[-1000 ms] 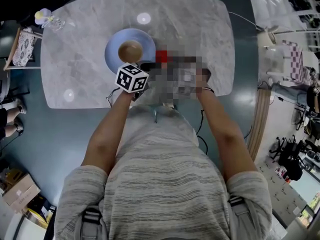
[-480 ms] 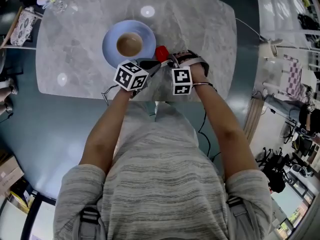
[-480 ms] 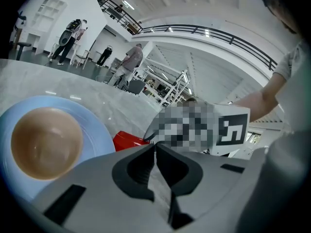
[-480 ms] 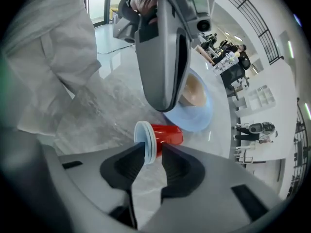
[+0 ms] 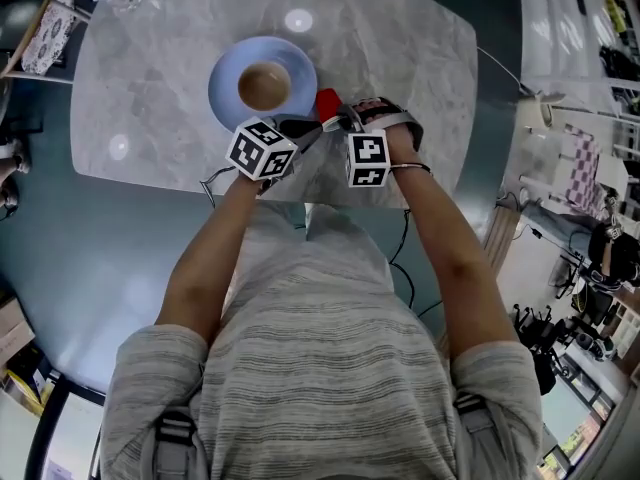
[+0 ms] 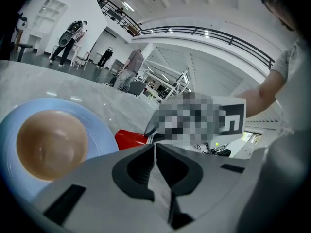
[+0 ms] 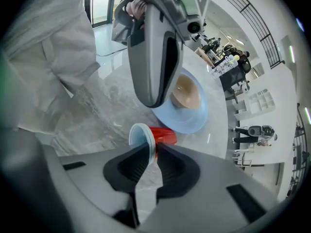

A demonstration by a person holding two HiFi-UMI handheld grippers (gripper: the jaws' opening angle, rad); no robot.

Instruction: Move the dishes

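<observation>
Nipping the red cup [image 7: 166,135] by its rim, likely to lift it, the right gripper [image 7: 155,149] has just closed; the left gripper [image 6: 155,147] idles shut, empty.

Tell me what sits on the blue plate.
A brown bowl stands on the blue plate, apparently empty. The plate's middle beneath the bowl is covered and cannot be seen.

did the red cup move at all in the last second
No. The red cup sits just off the right rim of the blue plate, the same place against the plate as a second ago.
</observation>
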